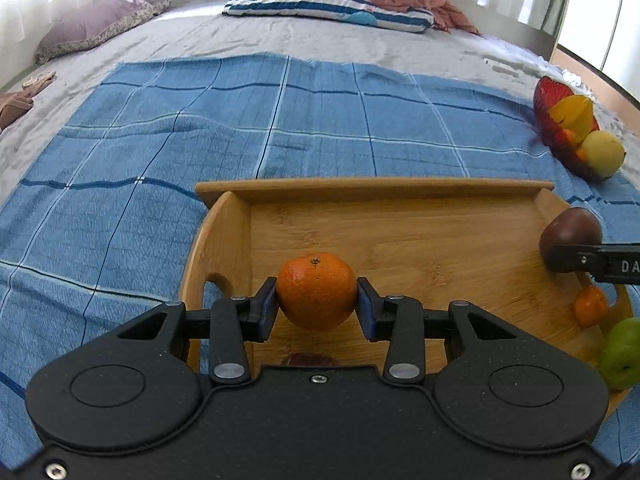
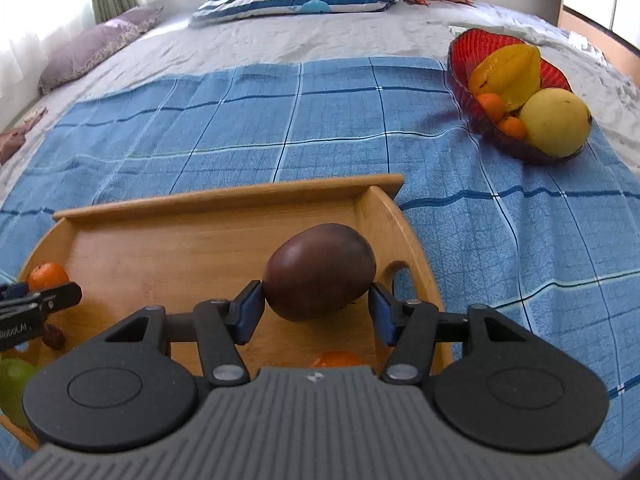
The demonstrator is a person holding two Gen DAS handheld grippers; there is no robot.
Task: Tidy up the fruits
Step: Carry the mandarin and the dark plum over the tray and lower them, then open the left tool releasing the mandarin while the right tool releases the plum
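**Both grippers hold fruit over the tray**

Nearest the left wrist camera, the left gripper pinches a mandarin above the wooden tray. To its right, the right gripper clamps a dark brown fruit over the tray's right end. Far right on the blue checked cloth, a red bowl holds a starfruit.

Bright daylight comes through the curtains at the far side, and they glow so white you can't see their folds. Both pictures look sharp in the middle, with soft shadows. Near the edges everything bends round and the corners go dark
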